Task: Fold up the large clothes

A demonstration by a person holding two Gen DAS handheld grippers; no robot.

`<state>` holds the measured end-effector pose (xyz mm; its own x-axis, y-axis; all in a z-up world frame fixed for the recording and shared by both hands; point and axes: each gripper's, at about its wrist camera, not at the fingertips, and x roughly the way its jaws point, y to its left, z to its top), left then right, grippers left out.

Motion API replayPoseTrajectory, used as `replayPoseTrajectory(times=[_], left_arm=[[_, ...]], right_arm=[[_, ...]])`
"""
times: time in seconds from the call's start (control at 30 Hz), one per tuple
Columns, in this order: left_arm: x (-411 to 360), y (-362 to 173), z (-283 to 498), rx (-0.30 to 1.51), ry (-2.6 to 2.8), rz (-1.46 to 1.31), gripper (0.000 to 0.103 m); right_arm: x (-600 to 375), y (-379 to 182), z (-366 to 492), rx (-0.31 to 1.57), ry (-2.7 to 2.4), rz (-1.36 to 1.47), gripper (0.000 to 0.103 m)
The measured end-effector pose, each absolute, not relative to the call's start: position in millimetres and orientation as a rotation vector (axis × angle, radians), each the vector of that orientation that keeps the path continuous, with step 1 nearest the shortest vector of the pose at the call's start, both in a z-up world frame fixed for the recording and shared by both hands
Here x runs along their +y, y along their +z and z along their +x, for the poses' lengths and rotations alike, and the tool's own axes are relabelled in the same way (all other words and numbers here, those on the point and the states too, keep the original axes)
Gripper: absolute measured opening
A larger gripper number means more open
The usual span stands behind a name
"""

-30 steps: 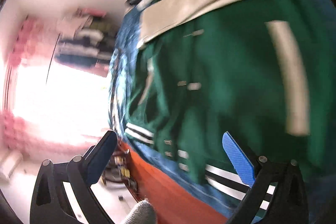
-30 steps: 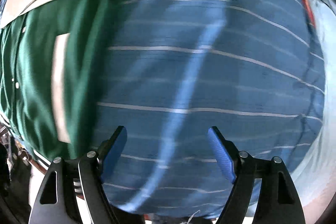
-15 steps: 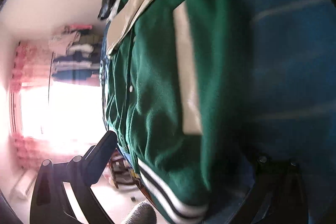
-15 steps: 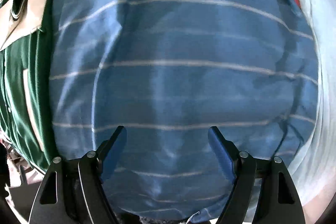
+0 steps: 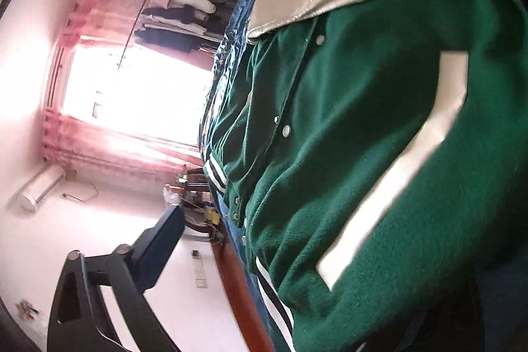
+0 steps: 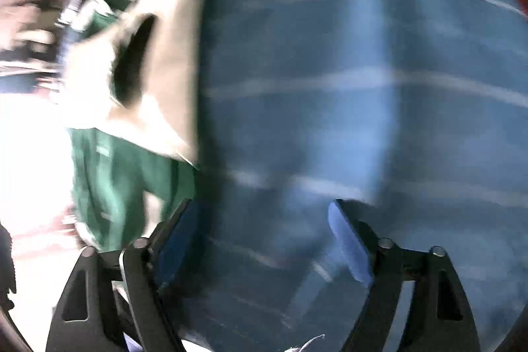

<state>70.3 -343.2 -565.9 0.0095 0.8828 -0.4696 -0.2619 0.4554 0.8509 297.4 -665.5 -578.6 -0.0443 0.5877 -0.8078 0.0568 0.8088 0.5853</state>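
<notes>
A green varsity jacket (image 5: 346, 160) with cream sleeves, cream pocket trim and striped cuffs lies spread on a blue striped bedspread (image 6: 346, 88). It fills the right of the left wrist view and shows blurred at the left of the right wrist view (image 6: 109, 180). My left gripper (image 5: 297, 279) is open at the jacket's hem; its left finger (image 5: 158, 240) hangs past the bed edge and the right finger is hidden under the green cloth. My right gripper (image 6: 264, 240) is open and empty over the bare bedspread, to the right of the jacket.
The bed has a red-brown side rail (image 5: 237, 286). Beyond it are a bright window with pink curtains (image 5: 109, 134), a rack piled with clothes (image 5: 181, 12), and clutter on the floor (image 5: 198, 203).
The left gripper has swung back along the jacket's hem, which still covers its right finger. The right gripper has swung left, so the jacket's cream sleeve comes closer.
</notes>
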Motion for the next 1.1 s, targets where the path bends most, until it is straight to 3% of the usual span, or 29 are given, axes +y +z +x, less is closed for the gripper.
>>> replayPoseTrajectory(times=[0.03,0.07,0.13,0.2,0.4,0.47,0.5,0.53,0.8,0.97,1.1], left_arm=[[-342.2,-563.2,69.9,1.247,0.975,0.618,0.074],[-340.9,-560.0,68.8,1.247,0.947,0.588,0.065],[-337.7,-553.1,68.0,1.258,0.875,0.524,0.029],[-336.6,-546.5,69.6,1.263,0.832,0.485,0.02],[-324.5,-531.6,75.4,1.26,0.756,0.415,0.018],[-333.6,-530.3,72.1,1.262,0.737,0.393,0.018],[-325.4,-525.2,73.4,1.264,0.714,0.367,0.017],[-322.9,-521.4,73.4,1.263,0.694,0.353,0.017],[-241.8,-460.1,62.4,1.264,0.473,0.139,0.017],[-149.4,-427.7,65.9,1.278,0.424,-0.065,0.018],[-71.6,-429.2,68.7,1.285,0.461,-0.198,0.02]], right_arm=[[-664.3,-579.8,307.0,1.561,0.505,0.578,0.087],[-667.1,-581.8,319.4,1.545,0.545,0.631,0.087],[-664.9,-592.1,341.7,1.518,0.618,0.733,0.09],[-634.3,-610.2,337.1,1.51,0.668,0.813,0.09],[-529.6,-652.2,335.2,1.549,0.628,0.872,0.089],[-520.1,-649.9,331.3,1.539,0.58,0.856,0.053],[-503.3,-645.7,317.0,1.545,0.552,0.86,0.025],[-502.6,-640.9,317.4,1.542,0.531,0.863,0.022],[-479.2,-511.0,300.7,1.467,0.494,0.725,0.016],[-371.5,-445.4,317.8,1.474,0.466,0.538,0.016],[-263.5,-437.8,335.3,1.511,0.433,0.4,0.016]])
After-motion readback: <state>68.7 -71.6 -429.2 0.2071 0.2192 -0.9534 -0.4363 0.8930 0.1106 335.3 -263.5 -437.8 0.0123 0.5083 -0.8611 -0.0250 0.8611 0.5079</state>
